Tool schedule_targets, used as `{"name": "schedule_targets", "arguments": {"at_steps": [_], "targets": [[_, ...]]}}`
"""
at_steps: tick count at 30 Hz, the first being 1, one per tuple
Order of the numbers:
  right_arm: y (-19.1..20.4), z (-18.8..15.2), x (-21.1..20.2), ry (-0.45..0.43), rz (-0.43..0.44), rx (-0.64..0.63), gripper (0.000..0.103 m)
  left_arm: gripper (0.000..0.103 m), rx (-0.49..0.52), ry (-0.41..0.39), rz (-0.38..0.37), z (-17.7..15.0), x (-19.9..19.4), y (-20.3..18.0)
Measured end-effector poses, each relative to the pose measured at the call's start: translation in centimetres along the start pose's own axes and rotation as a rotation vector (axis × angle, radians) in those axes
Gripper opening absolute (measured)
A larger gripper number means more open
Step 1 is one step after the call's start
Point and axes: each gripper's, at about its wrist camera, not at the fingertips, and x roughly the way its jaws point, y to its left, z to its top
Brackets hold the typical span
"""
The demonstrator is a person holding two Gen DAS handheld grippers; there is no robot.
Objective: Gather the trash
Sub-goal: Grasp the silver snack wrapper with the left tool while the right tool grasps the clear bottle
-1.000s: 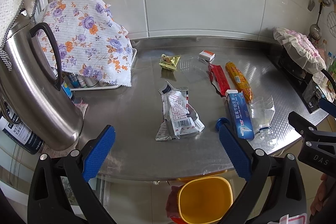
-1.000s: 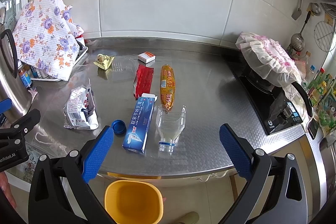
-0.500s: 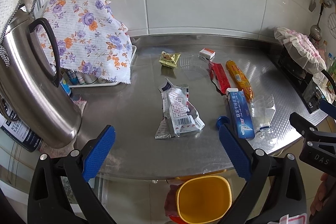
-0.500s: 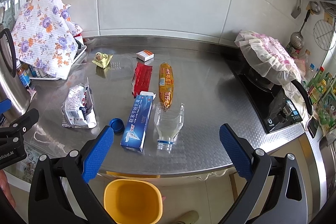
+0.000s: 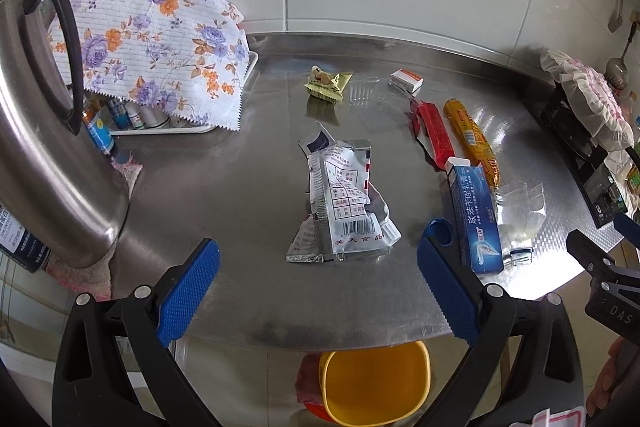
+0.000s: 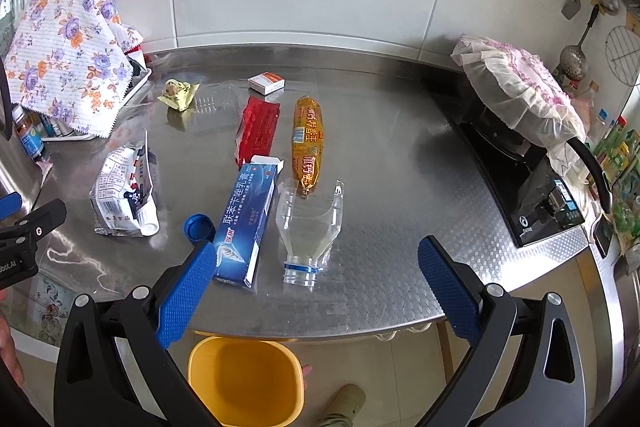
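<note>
Trash lay scattered on the steel countertop (image 6: 400, 155); yellow bin (image 6: 244, 379) sat on the floor below its front edge. Left gripper (image 5: 318, 287) and right gripper (image 6: 312, 291) both hung over that edge, jaws wide apart, holding nothing. Near the front edge: blue toothpaste box (image 6: 246, 223), blue cap (image 6: 199, 227), cut clear bottle (image 6: 310, 227), silver foil packet (image 5: 344, 203). Farther back: orange sausage (image 6: 307, 143), red wrapper (image 6: 258, 129), yellow wrapper (image 6: 179, 93), small white box (image 6: 267, 82).
</note>
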Motion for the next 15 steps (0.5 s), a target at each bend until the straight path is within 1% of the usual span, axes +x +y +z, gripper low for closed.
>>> {"name": "schedule_targets", "arguments": {"at_steps": [4,10,13,15], "targets": [[-0.7,0.2,1.5,0.022,0.000,0.007,0.100,0.098,-0.015,0.029,-0.008,0.8,2.5,-0.3],[-1.8,0.8,3.8,0.048,-0.013,0.029,0.100,0.097,-0.010,0.076,0.005,1.8,6.2,-0.8],[-2.7,1.0,5.1,0.069,-0.021,0.054,0.100,0.095,-0.013,0.100,0.012,2.1,8.0,-0.6],[-3.2,1.1,5.9,0.087,-0.017,0.079,0.100,0.093,-0.015,0.118,0.014,2.2,9.0,-0.5]]}}
